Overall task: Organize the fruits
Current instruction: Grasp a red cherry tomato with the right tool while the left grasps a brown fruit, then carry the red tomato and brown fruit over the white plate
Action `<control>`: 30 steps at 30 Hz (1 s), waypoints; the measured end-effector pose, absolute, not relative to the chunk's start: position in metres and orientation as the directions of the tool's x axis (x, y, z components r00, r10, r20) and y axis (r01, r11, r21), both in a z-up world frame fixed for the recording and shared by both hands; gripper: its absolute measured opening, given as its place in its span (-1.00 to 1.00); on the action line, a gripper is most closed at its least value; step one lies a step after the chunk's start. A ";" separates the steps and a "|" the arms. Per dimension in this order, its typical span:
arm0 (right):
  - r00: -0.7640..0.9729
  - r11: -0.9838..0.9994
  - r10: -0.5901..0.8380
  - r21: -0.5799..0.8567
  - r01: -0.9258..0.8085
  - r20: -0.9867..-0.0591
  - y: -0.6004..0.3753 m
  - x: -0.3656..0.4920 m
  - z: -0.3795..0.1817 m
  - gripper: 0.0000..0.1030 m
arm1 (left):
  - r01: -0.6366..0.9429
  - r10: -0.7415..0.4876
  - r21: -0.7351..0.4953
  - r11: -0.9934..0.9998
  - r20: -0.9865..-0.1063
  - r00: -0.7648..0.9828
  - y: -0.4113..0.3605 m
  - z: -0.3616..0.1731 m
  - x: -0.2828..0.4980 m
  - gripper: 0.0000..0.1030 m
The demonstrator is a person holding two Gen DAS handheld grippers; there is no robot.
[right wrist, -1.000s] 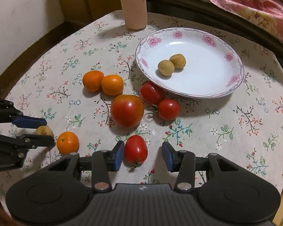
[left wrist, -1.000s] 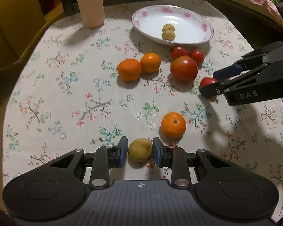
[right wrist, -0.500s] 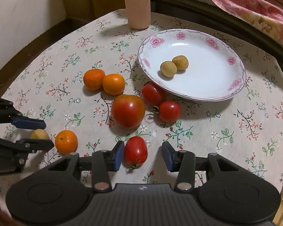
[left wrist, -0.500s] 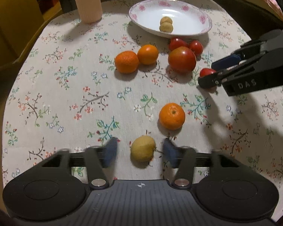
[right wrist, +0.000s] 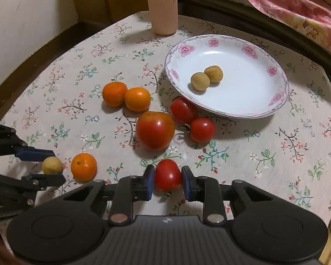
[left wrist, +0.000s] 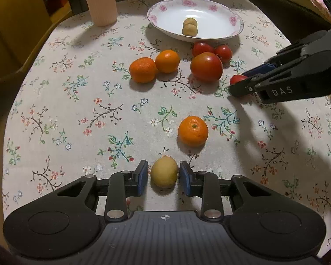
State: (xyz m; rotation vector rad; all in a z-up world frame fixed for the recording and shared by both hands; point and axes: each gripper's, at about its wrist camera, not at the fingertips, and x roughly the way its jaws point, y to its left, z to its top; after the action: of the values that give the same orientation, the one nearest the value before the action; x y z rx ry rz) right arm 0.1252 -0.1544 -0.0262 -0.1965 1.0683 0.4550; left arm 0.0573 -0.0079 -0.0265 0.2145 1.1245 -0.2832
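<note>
On the floral tablecloth a small yellow fruit [left wrist: 164,174] lies between the blue pads of my left gripper [left wrist: 164,176], whose jaws are closing and touch its sides. My right gripper [right wrist: 167,180] is shut on a small red tomato [right wrist: 167,174] that rests on the cloth. The left wrist view shows that same tomato [left wrist: 237,79] in the right gripper [left wrist: 238,80]. A white plate [right wrist: 242,92] with pink flowers holds two yellow fruits [right wrist: 206,77]. One large tomato [right wrist: 155,129] and two small tomatoes [right wrist: 183,109] sit beside it. Two oranges [right wrist: 125,97] touch each other, and a third orange [right wrist: 83,166] lies near the left gripper.
A tall pink ribbed cylinder [right wrist: 163,6] stands at the far edge of the round table. A pink patterned cloth [right wrist: 298,11] lies beyond the dark table rim at the upper right. A pale wall [right wrist: 22,22] is to the left.
The left jaws sprang wide open around the yellow fruit and have come back in against it. The right jaws, apart around the small tomato before, have shut on it. Neither hand has shifted.
</note>
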 end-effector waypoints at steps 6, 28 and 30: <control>0.405 0.895 0.261 0.062 -0.442 -0.876 -0.158 0.121 -0.026 -0.48 | 0.342 -0.119 0.033 0.939 -0.902 0.416 -0.013 -0.024 0.057 -0.30; 0.396 0.894 0.234 0.036 -0.447 -0.888 -0.161 0.117 -0.028 -0.47 | 0.340 -0.099 0.048 0.939 -0.910 0.402 -0.014 -0.028 0.057 -0.26; 0.398 0.896 0.227 0.032 -0.442 -0.889 -0.162 0.116 -0.028 -0.47 | 0.342 -0.091 0.058 0.938 -0.909 0.406 -0.016 -0.027 0.056 -0.29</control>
State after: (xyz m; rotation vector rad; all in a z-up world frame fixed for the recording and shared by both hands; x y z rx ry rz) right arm 0.1161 -0.1615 -0.0277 -0.2233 1.0831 0.4285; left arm 0.0557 -0.0155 -0.0271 0.2510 1.1231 -0.2767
